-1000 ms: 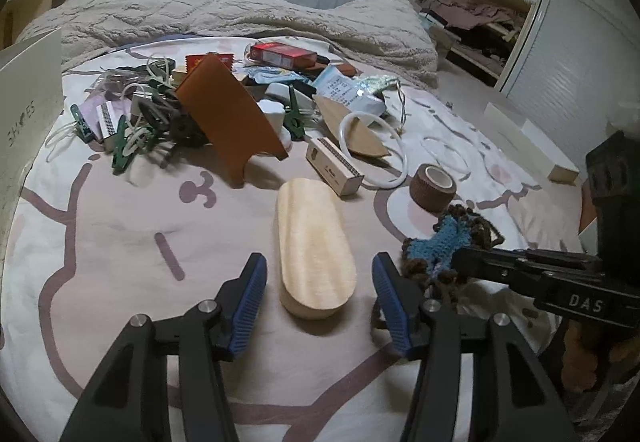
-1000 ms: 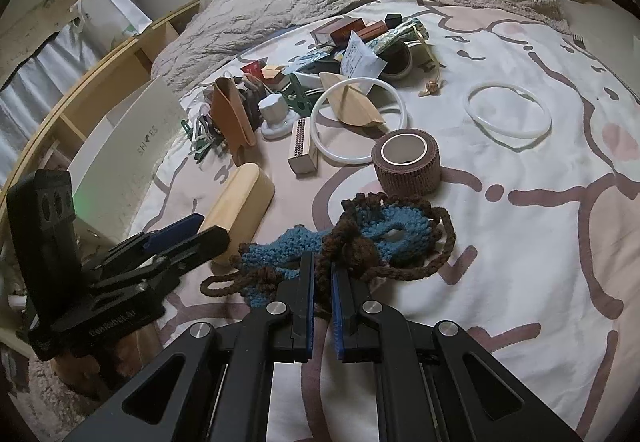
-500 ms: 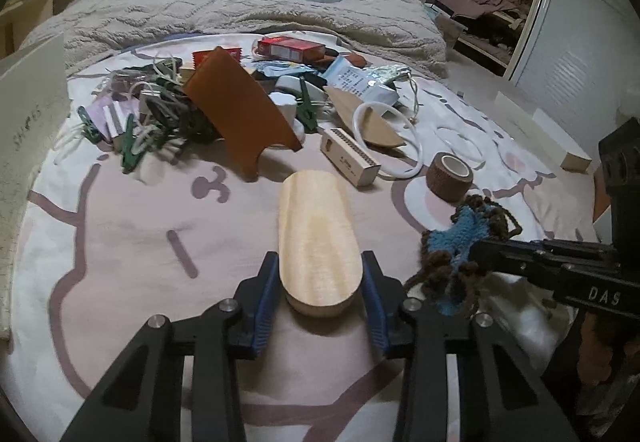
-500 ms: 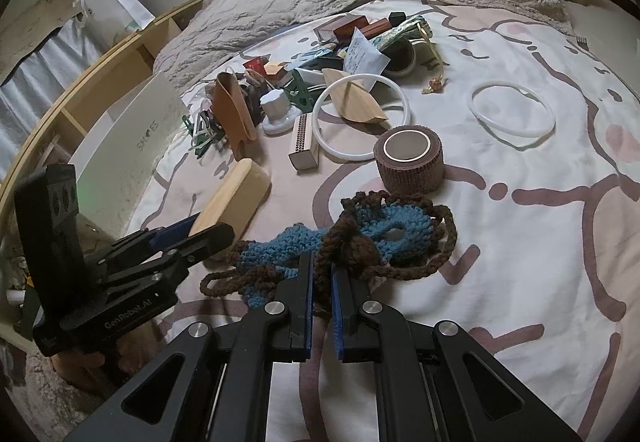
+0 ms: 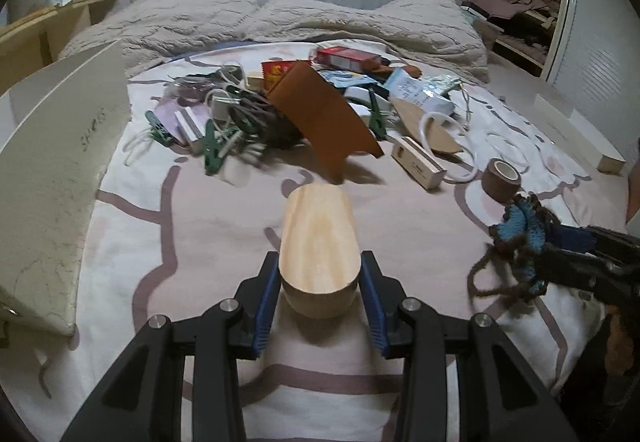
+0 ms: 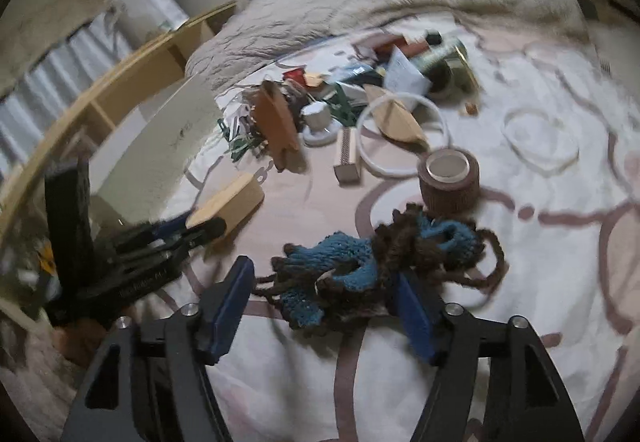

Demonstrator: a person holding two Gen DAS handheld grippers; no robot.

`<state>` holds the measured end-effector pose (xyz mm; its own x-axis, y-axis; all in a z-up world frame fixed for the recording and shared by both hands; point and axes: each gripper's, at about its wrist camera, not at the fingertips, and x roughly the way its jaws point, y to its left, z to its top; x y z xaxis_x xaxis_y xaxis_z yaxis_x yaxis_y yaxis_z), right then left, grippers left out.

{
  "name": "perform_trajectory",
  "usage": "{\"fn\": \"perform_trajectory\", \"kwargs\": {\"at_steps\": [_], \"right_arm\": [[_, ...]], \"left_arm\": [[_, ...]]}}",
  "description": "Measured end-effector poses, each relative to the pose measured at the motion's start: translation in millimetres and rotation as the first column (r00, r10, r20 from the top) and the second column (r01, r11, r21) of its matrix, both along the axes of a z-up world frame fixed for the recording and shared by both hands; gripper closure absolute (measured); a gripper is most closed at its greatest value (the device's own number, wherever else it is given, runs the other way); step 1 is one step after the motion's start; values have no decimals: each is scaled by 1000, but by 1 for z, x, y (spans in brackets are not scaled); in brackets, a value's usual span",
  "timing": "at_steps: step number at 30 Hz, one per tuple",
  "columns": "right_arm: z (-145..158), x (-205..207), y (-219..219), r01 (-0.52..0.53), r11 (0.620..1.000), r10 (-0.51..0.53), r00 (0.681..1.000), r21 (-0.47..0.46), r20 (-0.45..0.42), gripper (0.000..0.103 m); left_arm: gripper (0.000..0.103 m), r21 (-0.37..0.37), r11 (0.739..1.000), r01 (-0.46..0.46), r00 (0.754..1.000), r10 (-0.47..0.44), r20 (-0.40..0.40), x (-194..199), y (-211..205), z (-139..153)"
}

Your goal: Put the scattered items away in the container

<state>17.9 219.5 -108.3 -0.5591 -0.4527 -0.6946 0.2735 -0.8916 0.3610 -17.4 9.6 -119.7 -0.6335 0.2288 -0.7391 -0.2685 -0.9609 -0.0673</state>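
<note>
My left gripper [image 5: 320, 278] is shut on the near end of a long oval wooden block [image 5: 318, 238], held just above the bed sheet. The block also shows in the right wrist view [image 6: 228, 203]. My right gripper [image 6: 324, 294] is open, its jaws wide apart around a blue and brown crocheted piece [image 6: 380, 266] that lies on the sheet between them. In the left wrist view the crocheted piece [image 5: 520, 230] hangs at the right gripper's tip. The white box container [image 5: 56, 165] stands at the left.
A pile of scattered items lies farther back: a brown leather piece [image 5: 320, 117], green clips [image 5: 212, 153], a small wooden box [image 5: 418, 165], a white ring [image 6: 400, 137], a brown tape roll [image 6: 448, 181], a red box [image 5: 344, 57]. A rumpled blanket [image 5: 280, 17] lies behind.
My left gripper closed on the wooden block and lifted it slightly. My right gripper went from shut on the crocheted piece to wide open, and the piece dropped onto the sheet.
</note>
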Motion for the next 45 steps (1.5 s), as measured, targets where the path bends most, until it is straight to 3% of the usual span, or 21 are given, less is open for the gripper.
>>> {"fn": "perform_trajectory", "kwargs": {"at_steps": [5, 6, 9, 17, 23, 27, 34, 38, 41, 45], "right_arm": [[0, 0, -4, 2, 998, -1, 1000, 64, -15, 32], [0, -1, -2, 6, 998, -5, 1000, 70, -14, 26], [2, -1, 3, 39, 994, -35, 999, 105, -31, 10], [-4, -9, 15, 94, 991, -95, 995, 96, 6, 10], [-10, -12, 1, 74, 994, -77, 997, 79, 26, 10], [-13, -15, -10, 86, 987, -87, 996, 134, -1, 10], [-21, -19, -12, 101, 977, -100, 995, 187, -14, 10], [-24, -17, -17, 105, 964, -98, 994, 244, -44, 28], [-25, -17, -11, 114, 971, -108, 993, 211, -38, 44], [-25, -17, -8, 117, 973, -111, 993, 200, -42, 53]], "left_arm": [[64, -17, 1000, 2, 1000, -2, 9, 0, 4, -7], [63, -22, 1000, 2, 1000, -2, 10, 0, 5, -8], [48, -11, 1000, 0, 1000, 0, 9, 0, 7, -9], [37, 50, 999, -17, 1000, 16, 14, -8, 10, -9], [37, 91, 995, -30, 999, 27, 33, -15, 11, -12], [37, 89, 996, -31, 999, 28, 28, -16, 12, -12], [52, 56, 998, -42, 999, 41, 27, -19, 10, -16], [59, 47, 998, -50, 998, 48, 36, -21, 8, -20], [61, 48, 998, -50, 998, 48, 35, -21, 6, -20], [64, 63, 997, -51, 998, 48, 39, -21, 3, -20]]}}
